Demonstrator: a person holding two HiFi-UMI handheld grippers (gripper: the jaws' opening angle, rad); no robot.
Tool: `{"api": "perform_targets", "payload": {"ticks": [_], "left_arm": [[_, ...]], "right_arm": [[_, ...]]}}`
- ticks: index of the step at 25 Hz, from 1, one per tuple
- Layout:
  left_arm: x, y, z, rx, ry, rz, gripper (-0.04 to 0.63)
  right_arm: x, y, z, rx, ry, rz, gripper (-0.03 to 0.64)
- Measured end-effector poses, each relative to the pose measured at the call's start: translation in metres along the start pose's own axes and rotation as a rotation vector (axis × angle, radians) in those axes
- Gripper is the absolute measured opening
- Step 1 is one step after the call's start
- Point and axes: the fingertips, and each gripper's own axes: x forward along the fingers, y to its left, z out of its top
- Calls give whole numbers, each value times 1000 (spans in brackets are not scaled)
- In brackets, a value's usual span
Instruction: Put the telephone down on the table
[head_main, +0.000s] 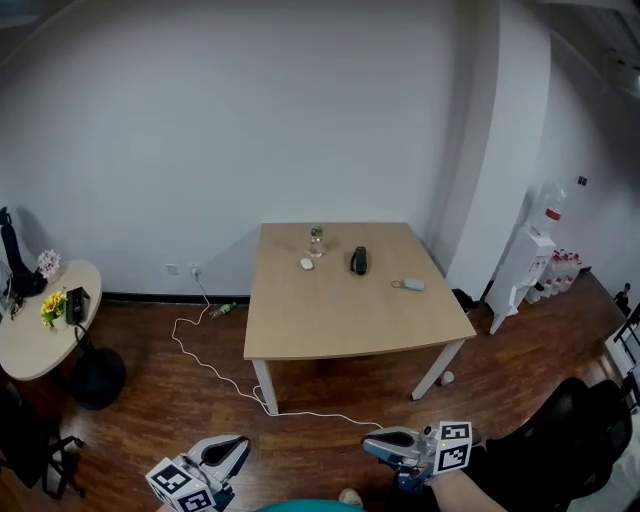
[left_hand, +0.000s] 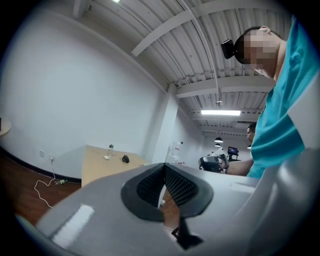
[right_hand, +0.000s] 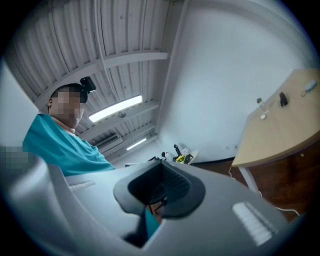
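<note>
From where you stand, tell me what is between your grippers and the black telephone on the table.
Nothing upright. The left gripper and right gripper are shut and empty over open floor; only a white cable trails across it. The tabletop in front of the telephone is bare.

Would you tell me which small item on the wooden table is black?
The black oblong item; the clear bottle, white round piece and pale grey item are light.
</note>
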Motion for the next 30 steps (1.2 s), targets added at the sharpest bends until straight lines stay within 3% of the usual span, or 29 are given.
{"api": "perform_targets", "payload": {"ticks": [7, 12, 19, 30], "left_arm": [[-13, -10, -6, 1, -32, -1, 6], [14, -35, -7, -20, -67, 20, 6], [52, -73, -20, -13, -49, -3, 5], [59, -75, -13, 3, -38, 9, 6]], "right_arm": [[-6, 30, -5, -33, -13, -38, 2], [-53, 23, -8, -56, -4, -119, 0], [-99, 9, -12, -88, 41, -188, 0], [-100, 6, -4, -130, 51, -174, 0]]}}
